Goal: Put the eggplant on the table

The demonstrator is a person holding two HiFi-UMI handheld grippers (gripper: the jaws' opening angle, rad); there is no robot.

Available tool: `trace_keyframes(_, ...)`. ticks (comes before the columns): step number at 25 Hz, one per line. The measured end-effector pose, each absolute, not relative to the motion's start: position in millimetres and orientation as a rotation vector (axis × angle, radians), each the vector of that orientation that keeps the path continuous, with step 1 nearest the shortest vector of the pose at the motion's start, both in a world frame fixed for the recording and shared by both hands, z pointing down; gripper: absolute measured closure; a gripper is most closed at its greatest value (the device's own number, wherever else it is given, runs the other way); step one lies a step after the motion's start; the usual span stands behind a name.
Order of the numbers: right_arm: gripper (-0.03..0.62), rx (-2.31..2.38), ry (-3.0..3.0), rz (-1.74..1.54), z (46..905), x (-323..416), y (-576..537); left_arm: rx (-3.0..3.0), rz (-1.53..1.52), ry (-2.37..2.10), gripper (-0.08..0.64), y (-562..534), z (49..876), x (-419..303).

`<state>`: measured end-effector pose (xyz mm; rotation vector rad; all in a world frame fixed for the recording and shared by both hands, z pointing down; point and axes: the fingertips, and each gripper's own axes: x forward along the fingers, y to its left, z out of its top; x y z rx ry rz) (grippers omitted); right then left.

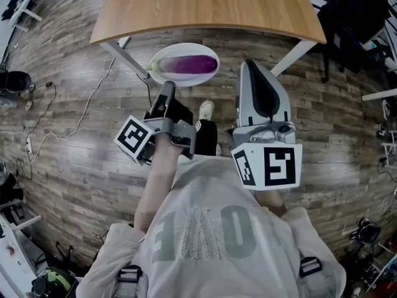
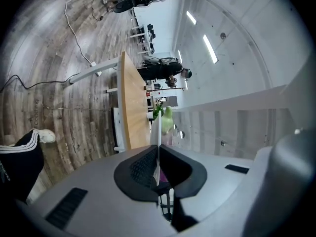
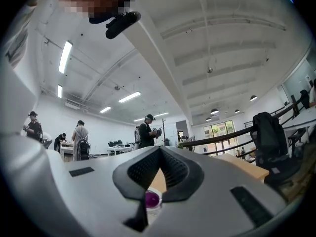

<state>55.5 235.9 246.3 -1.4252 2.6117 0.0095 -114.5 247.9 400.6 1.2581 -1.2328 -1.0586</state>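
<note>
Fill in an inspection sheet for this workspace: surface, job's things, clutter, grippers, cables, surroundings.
Surface: wooden table, its visible top bare in the head view.
Job's things: eggplant lies on a white plate, held above the floor short of the table's edge.
Clutter: nothing seen.
Grippers: left gripper shut on the plate's rim; right gripper shut, empty, beside the plate.
Cables: white cable and power strip on the floor at left.
Surroundings: wood floor; people standing at desks in the background.

Purple eggplant (image 1: 189,63), white plate (image 1: 162,56), light tan wood-grain table (image 1: 205,5), brown plank-patterned floor (image 1: 74,166).
</note>
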Motion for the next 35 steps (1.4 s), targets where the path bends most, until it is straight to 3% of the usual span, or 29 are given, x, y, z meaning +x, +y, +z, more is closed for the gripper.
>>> trace_keyframes(35,0.574,-1.549,2.64,0.05,258.4,25.2,56.2,1.31,-1.087,-1.201,0.54,58.2,393.5,-165.5)
